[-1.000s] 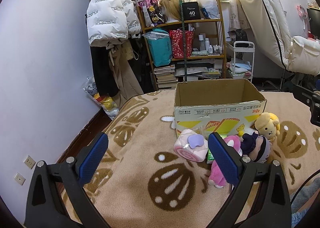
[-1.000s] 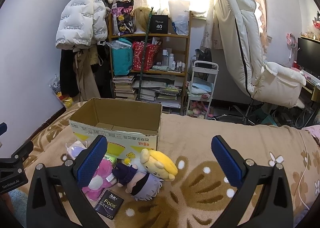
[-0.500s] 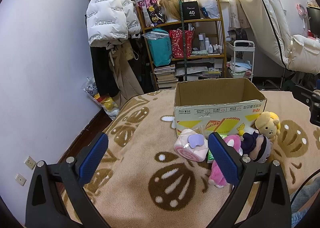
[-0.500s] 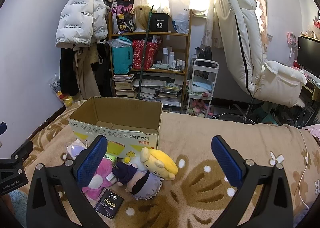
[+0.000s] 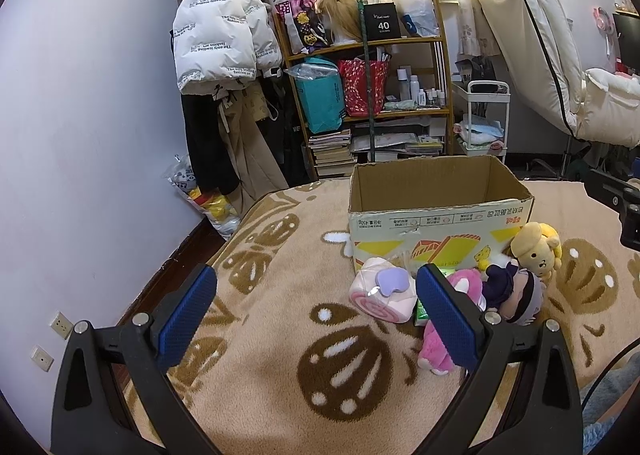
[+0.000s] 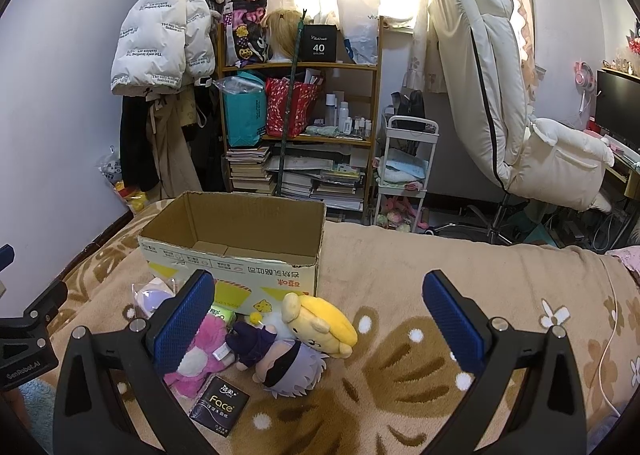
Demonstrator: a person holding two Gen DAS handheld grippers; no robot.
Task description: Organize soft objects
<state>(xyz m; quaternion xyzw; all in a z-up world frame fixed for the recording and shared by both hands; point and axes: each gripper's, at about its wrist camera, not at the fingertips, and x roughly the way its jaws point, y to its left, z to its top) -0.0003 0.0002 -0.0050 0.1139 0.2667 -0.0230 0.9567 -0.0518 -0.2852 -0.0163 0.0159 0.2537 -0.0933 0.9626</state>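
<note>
Both grippers unmoved, fingers (image 5: 446,313) apart before cardboard box (image 5: 436,231).

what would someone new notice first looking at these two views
An open cardboard box stands on the patterned brown blanket, and as far as the views show, nothing is inside it. Huddled against its front is a heap of soft toys: a yellow dog plush, a dark-clothed doll, a pink plush and a pink roll-cake plush. Both the left gripper and right gripper hang open over the blanket.
</note>
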